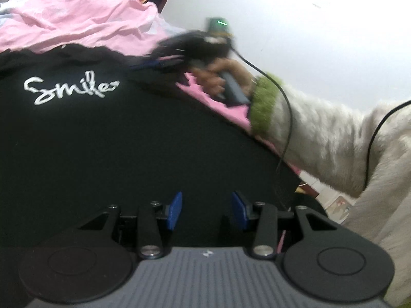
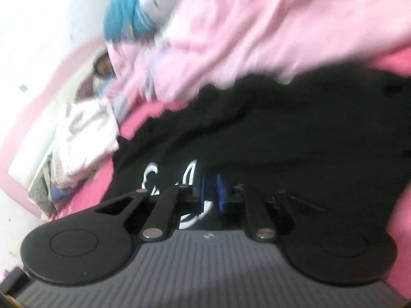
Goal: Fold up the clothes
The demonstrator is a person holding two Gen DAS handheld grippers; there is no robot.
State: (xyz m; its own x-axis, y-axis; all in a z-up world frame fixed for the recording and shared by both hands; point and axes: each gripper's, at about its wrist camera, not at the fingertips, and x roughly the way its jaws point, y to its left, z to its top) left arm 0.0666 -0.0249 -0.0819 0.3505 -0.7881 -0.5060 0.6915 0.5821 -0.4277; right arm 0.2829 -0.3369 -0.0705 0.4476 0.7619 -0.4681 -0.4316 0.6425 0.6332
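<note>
A black garment [image 1: 108,138] with white "Smile" script [image 1: 69,87] lies spread on a pink bed. My left gripper [image 1: 207,210] hovers over its near part, open, with nothing between the blue pads [image 1: 176,210]. In the left wrist view my right gripper [image 1: 146,63] is blurred at the garment's far right edge, held by a hand [image 1: 215,77]. Seen from the right wrist, the right gripper [image 2: 213,192] has its blue pads nearly together on a fold of the black garment [image 2: 282,133], which drapes up over it.
A crumpled pale pink quilt [image 1: 77,15] lies beyond the garment. The pink sheet [image 1: 231,113] shows along its right edge. A fluffy white sleeve with a green cuff [image 1: 264,102] and a black cable cross the right side. Blue and white bedding [image 2: 123,18] is piled far left.
</note>
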